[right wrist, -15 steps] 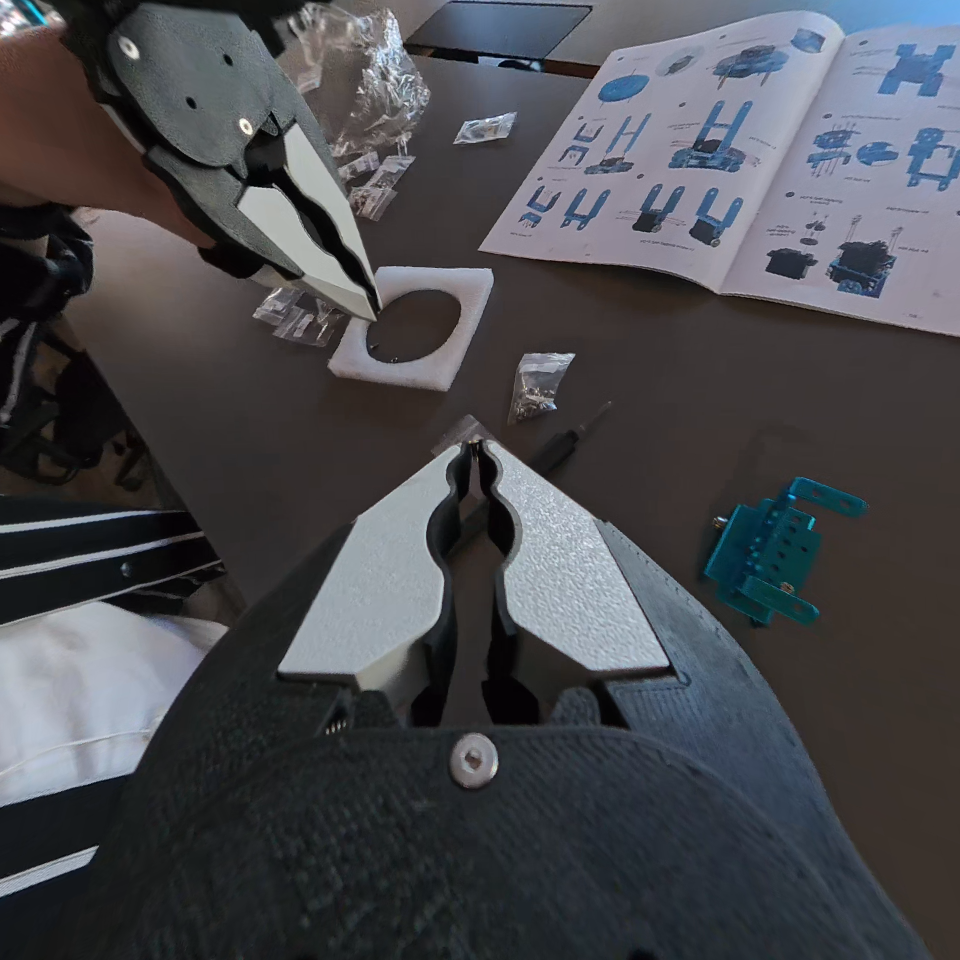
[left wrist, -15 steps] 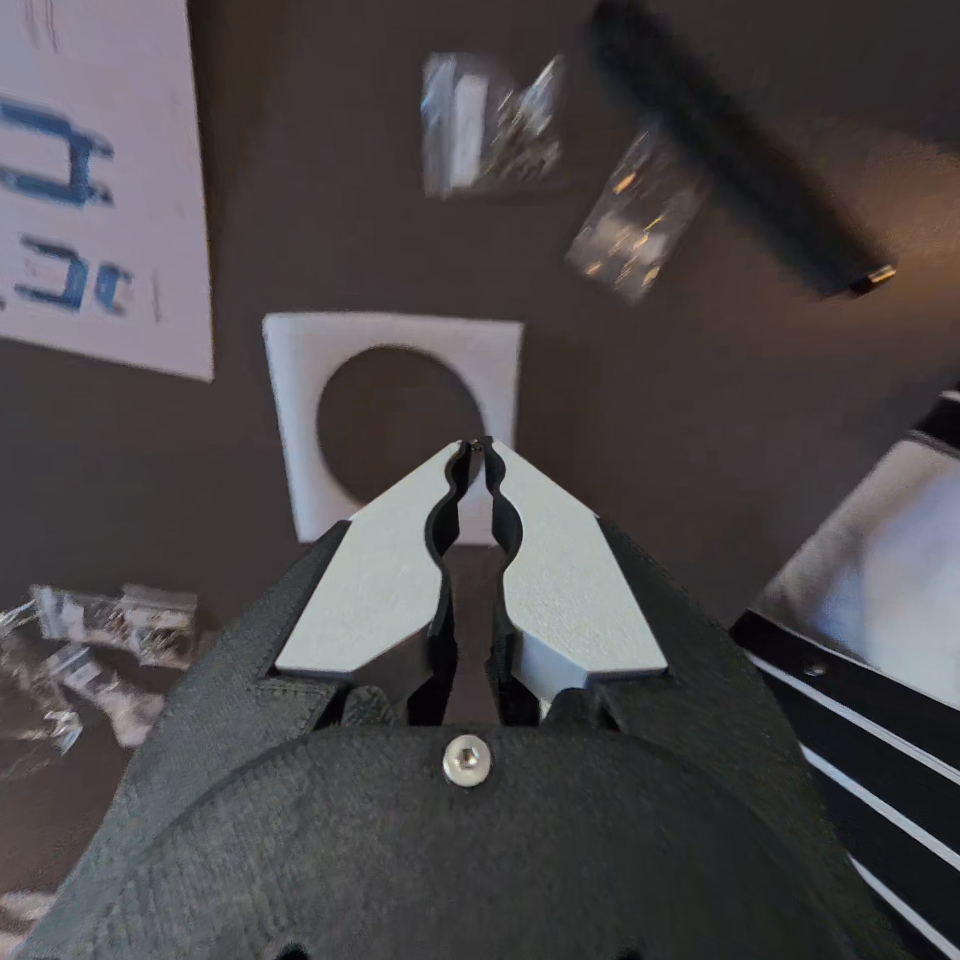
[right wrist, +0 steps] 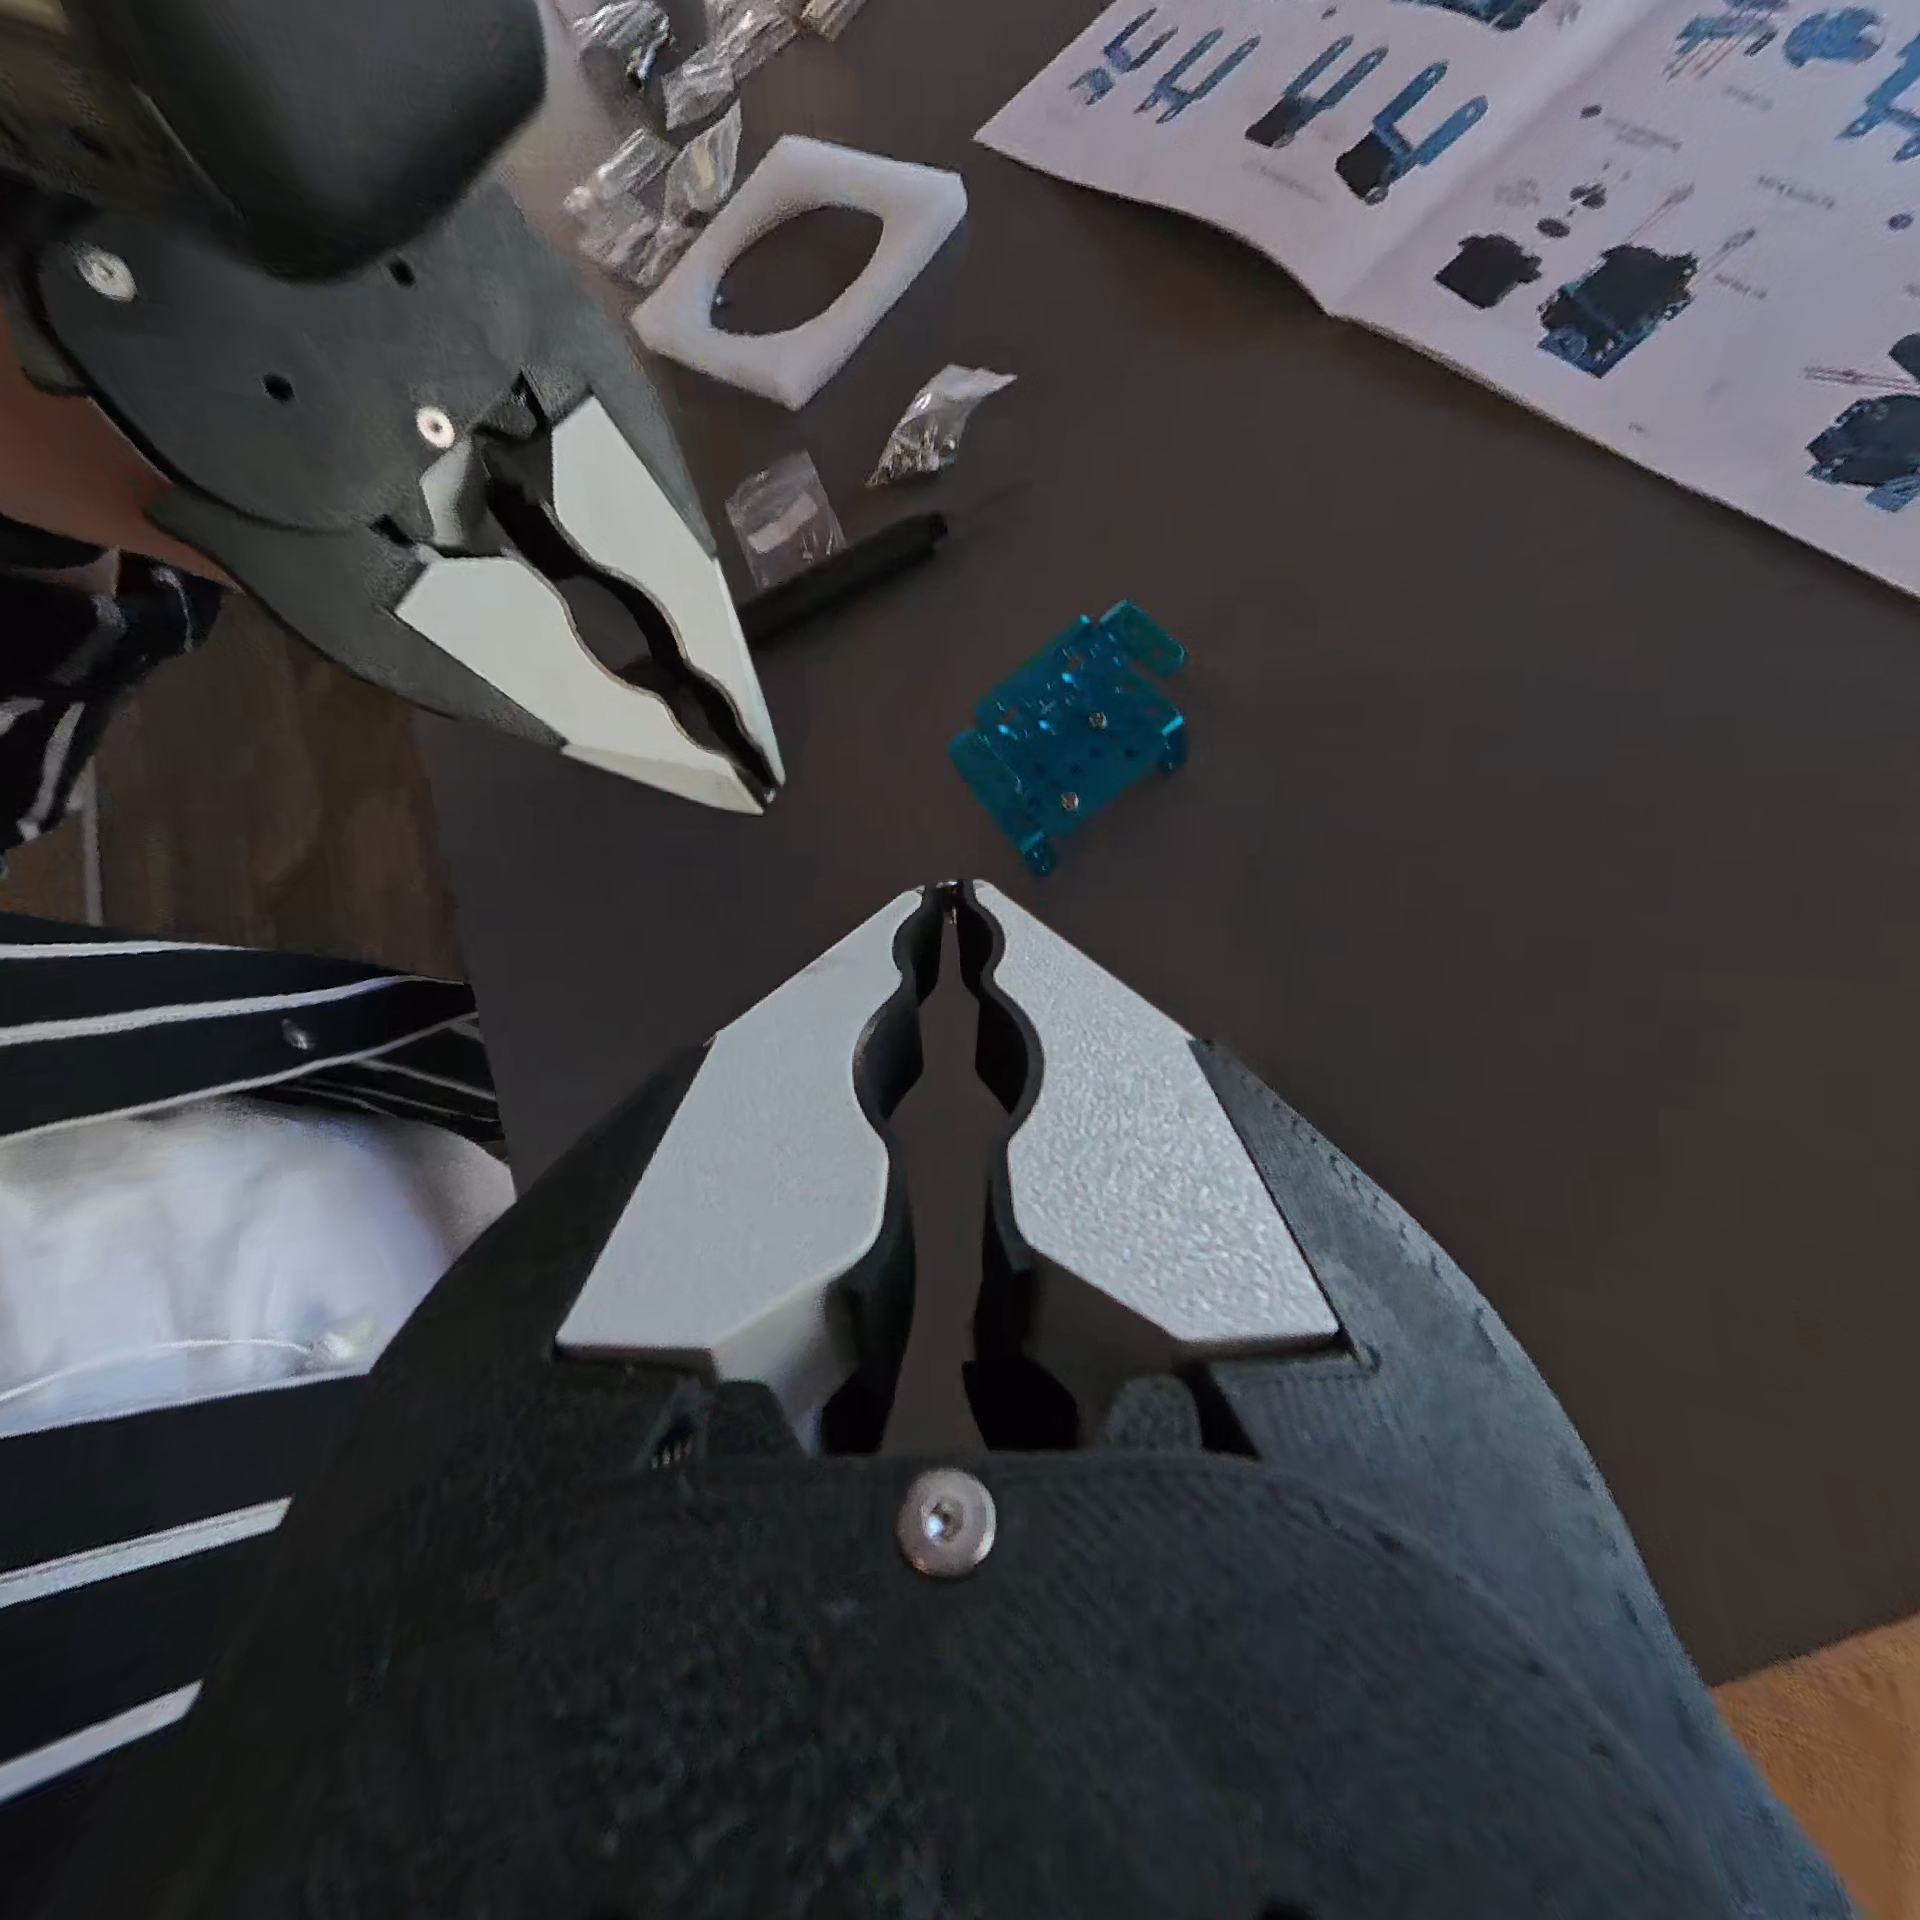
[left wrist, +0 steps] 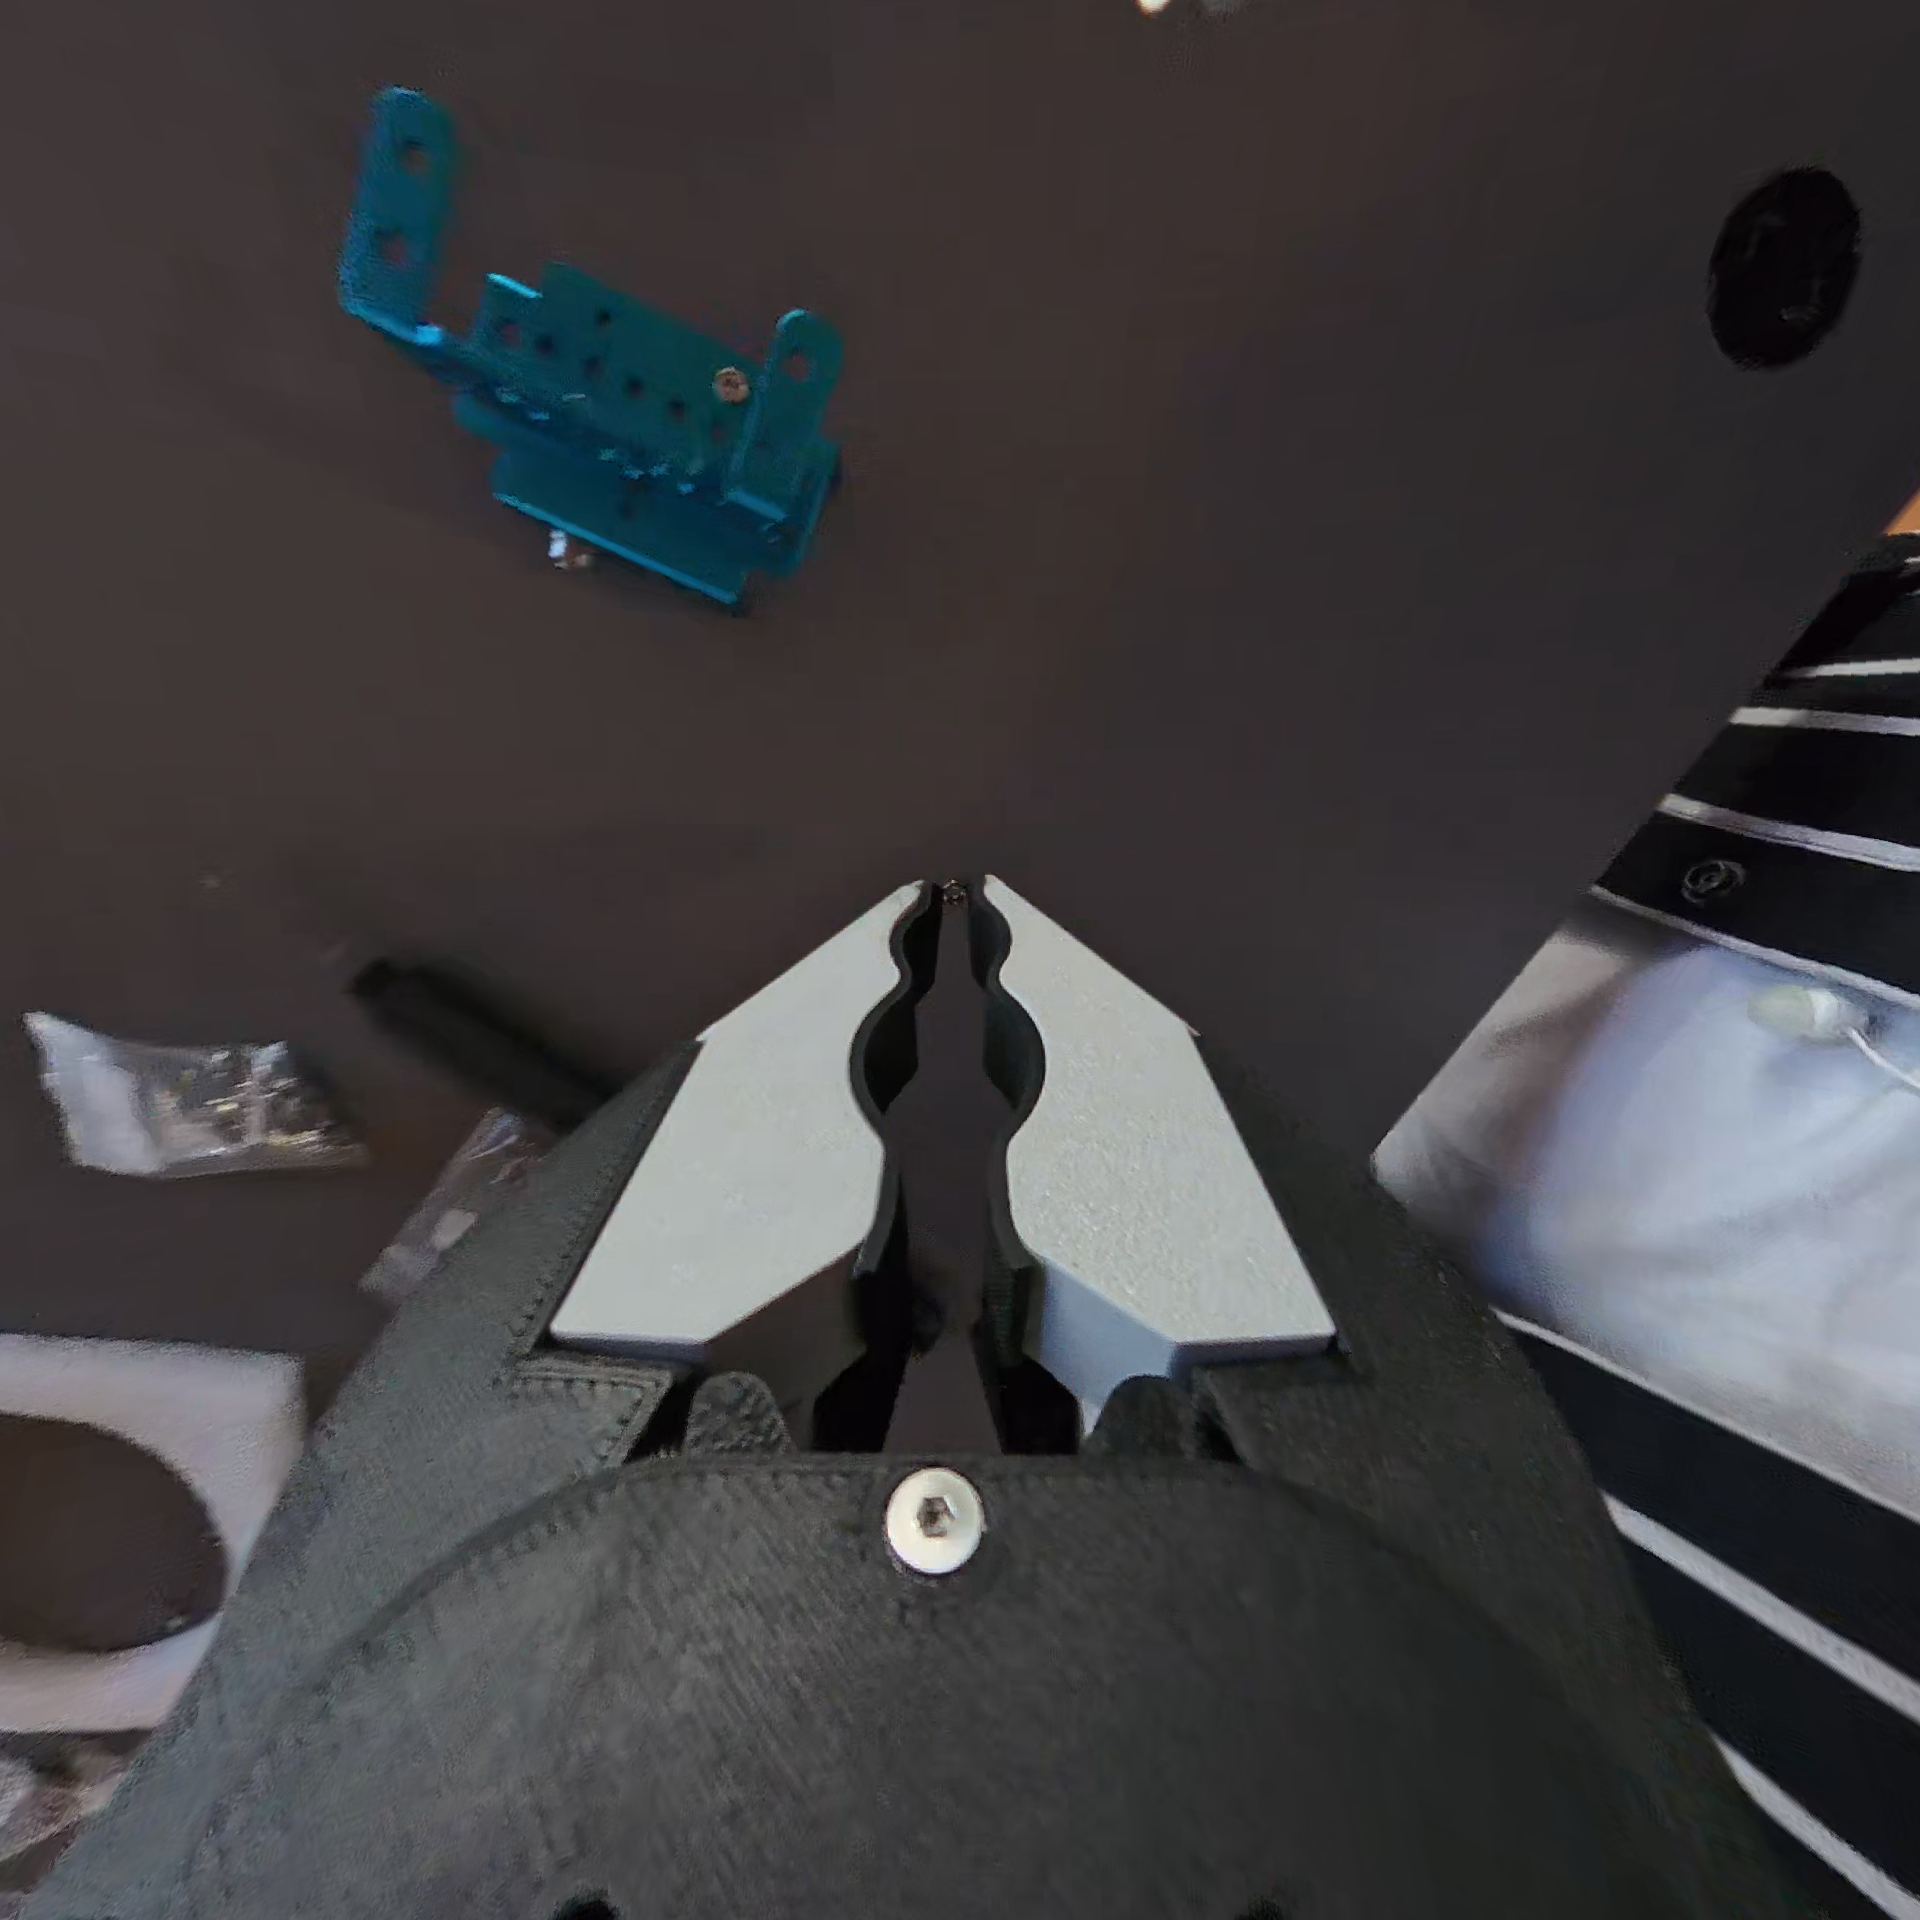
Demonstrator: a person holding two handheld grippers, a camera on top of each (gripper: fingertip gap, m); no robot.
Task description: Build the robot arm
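Observation:
My left gripper (left wrist: 953,889) is shut, with a tiny dark metal part (left wrist: 953,888) pinched at its tips, and hovers over the dark table. It also shows in the right wrist view (right wrist: 764,792), upper left, pointing down toward the blue bracket. The blue perforated metal bracket (left wrist: 592,405) lies on the table ahead and to the left of the left gripper. In the right wrist view the bracket (right wrist: 1070,727) lies just beyond my right gripper (right wrist: 951,889). The right gripper is shut, with a tiny shiny speck of metal (right wrist: 948,886) at its tips.
A white foam square with a round hole (right wrist: 810,260), small clear bags of screws (right wrist: 935,426), a black screwdriver (right wrist: 831,582) and an open instruction booklet (right wrist: 1558,208) lie on the dark table (right wrist: 1455,935). A person's striped clothing (left wrist: 1766,1091) is at the table edge. The tips of one gripper are about 11 cm away from the tips of the other. Both grippers' tips are roughly 9 cm from the bracket (right wrist: 1070,727).
Both grippers have swung away from the foam square toward the blue bracket, which is now near their tips. Both remain shut.

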